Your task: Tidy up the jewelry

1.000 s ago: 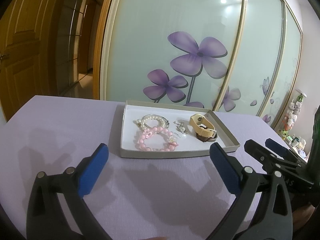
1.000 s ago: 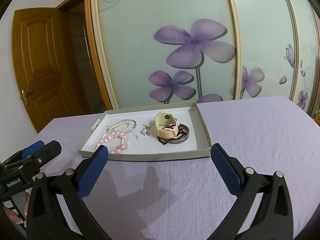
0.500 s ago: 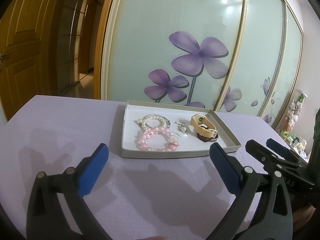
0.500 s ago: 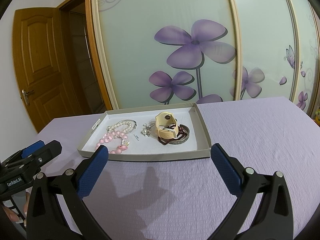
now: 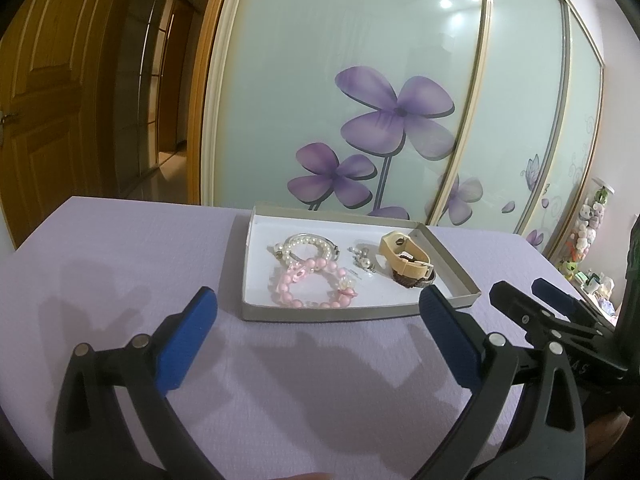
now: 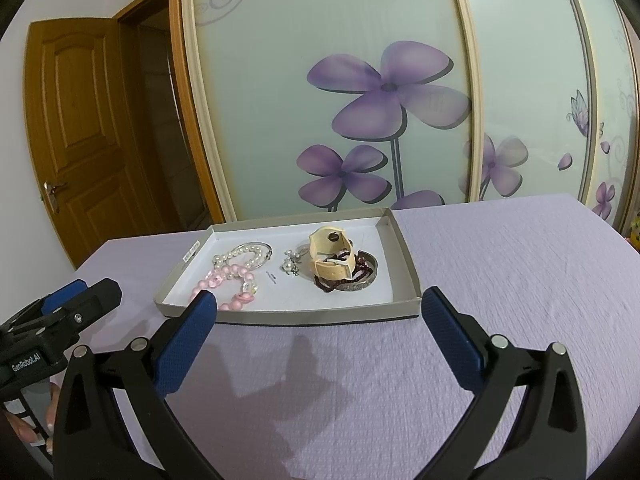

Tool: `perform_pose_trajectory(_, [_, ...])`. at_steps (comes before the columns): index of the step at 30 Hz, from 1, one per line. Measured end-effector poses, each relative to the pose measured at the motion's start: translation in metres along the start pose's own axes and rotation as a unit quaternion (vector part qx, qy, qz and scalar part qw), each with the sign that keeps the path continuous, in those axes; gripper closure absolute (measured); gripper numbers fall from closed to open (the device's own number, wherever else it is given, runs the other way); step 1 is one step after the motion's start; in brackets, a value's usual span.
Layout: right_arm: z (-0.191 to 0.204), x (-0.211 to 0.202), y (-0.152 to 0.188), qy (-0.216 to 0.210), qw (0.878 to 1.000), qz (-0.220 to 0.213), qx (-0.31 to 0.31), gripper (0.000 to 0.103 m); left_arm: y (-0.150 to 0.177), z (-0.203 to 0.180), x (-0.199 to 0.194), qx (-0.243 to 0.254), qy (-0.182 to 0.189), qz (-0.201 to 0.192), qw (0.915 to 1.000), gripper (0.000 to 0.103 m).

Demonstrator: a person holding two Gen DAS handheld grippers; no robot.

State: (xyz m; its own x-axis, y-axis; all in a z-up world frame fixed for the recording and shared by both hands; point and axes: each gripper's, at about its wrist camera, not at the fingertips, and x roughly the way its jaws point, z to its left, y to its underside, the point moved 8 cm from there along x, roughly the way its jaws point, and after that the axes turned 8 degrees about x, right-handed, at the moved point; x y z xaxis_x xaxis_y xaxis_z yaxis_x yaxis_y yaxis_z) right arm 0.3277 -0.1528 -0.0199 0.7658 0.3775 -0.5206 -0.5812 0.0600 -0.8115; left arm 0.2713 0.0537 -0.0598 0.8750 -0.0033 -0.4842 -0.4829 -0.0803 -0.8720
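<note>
Jaws released on both grippers, left gripper and right gripper, near the shallow grey cardboard tray; tangled pink bead bracelet could drag white pearl bracelet along.

Bright overhead light, soft shadows, sharp, fisheye-warped edges

tray: 1 | pearl bracelet: 1 | pink bead bracelet: 1 | beige strap: 1 | gripper: 2 — left gripper, right gripper

Frosted wardrobe doors, purple flowers; wooden door.
</note>
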Motion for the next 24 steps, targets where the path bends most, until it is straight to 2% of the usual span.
perform_pose_trajectory(24, [-0.0013, 0.0008, -0.0015, 0.000, 1.000, -0.003, 0.000, 0.001, -0.0043, -0.0007, 0.0008, 0.002, 0.000, -0.003, 1.0000, 0.002])
